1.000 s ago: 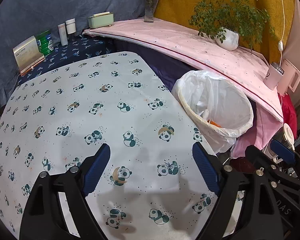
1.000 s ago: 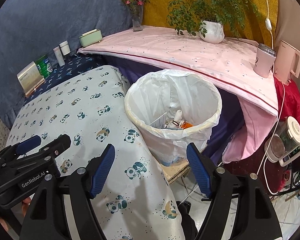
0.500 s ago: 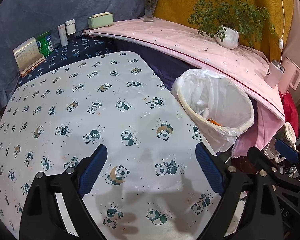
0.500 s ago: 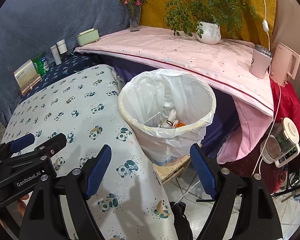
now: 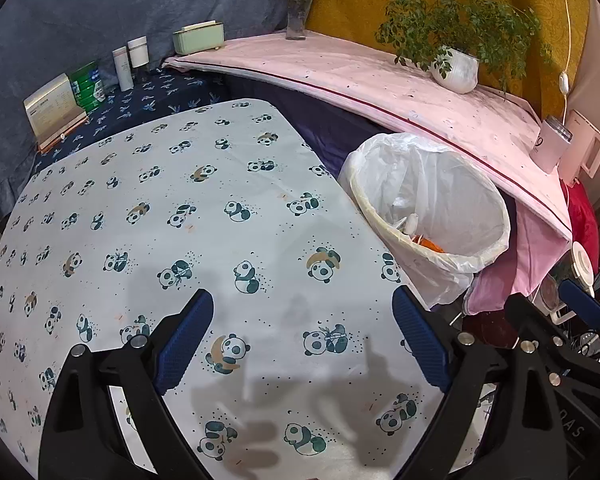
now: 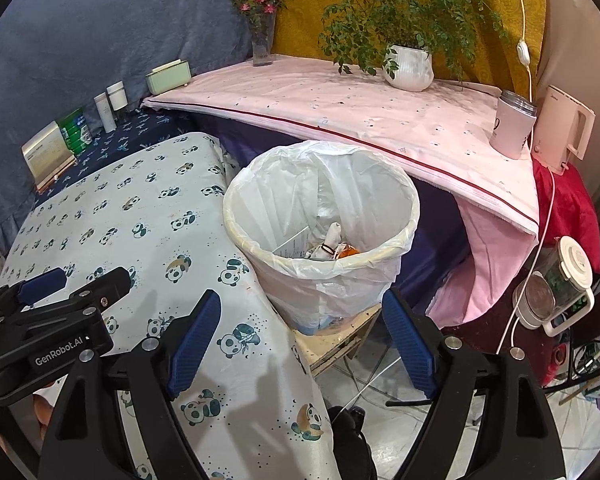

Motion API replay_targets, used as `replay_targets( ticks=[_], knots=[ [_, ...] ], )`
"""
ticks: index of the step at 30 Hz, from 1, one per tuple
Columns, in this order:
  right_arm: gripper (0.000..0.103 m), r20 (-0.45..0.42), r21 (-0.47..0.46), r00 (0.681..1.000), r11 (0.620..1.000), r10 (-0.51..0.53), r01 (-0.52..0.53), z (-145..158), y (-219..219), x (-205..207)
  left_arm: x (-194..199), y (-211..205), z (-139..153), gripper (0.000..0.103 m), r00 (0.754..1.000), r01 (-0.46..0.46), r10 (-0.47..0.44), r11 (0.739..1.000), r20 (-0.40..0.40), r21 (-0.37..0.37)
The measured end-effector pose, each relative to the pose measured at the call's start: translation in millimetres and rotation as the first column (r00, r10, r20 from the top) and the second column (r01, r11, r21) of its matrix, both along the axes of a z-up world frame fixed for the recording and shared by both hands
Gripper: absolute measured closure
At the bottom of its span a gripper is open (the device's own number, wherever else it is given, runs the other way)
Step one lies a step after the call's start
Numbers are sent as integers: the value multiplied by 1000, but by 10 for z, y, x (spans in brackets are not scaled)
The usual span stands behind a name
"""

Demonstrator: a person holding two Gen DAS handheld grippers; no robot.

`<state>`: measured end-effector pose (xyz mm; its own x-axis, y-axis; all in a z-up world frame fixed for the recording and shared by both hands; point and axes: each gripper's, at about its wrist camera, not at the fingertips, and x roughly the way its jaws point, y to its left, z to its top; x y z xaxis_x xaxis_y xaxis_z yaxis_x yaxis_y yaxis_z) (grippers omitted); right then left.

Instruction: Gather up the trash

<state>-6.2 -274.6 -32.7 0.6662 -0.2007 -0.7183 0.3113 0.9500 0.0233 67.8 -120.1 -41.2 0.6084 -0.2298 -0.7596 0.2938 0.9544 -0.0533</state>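
Note:
A white-lined trash bin (image 6: 260, 200) stands on a low wooden stand just right of the panda-print table (image 6: 140, 216). It holds paper scraps, a white tube and something orange (image 6: 348, 253). The bin also shows in the left wrist view (image 5: 496, 208). My left gripper (image 5: 300, 340) is open and empty above the table's near part (image 5: 180, 200). My right gripper (image 6: 300, 336) is open and empty, in front of and a little above the bin. The left gripper shows at the left of the right wrist view (image 6: 72, 288). No loose trash shows on the table.
A pink-covered shelf (image 6: 340, 108) behind the bin carries a potted plant (image 6: 408, 66), a vase (image 6: 262, 44), a pink cup (image 6: 512, 128) and a kettle (image 6: 568, 136). Bottles and boxes (image 5: 96, 84) stand at the back left. A blender (image 6: 556, 284) and cables lie on the floor at right.
Both grippers have drawn back and shifted slightly; the bin sits a little farther and more to the left in the right wrist view. Both stay open and empty.

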Motion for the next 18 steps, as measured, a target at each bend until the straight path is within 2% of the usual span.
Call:
replay_targets(
  ticks=[18],
  knots=[
    [24, 10, -21, 1000, 1000, 1, -1, 2, -4, 12, -7, 3, -12, 14, 999, -31, 30, 999, 34, 16]
  ],
)
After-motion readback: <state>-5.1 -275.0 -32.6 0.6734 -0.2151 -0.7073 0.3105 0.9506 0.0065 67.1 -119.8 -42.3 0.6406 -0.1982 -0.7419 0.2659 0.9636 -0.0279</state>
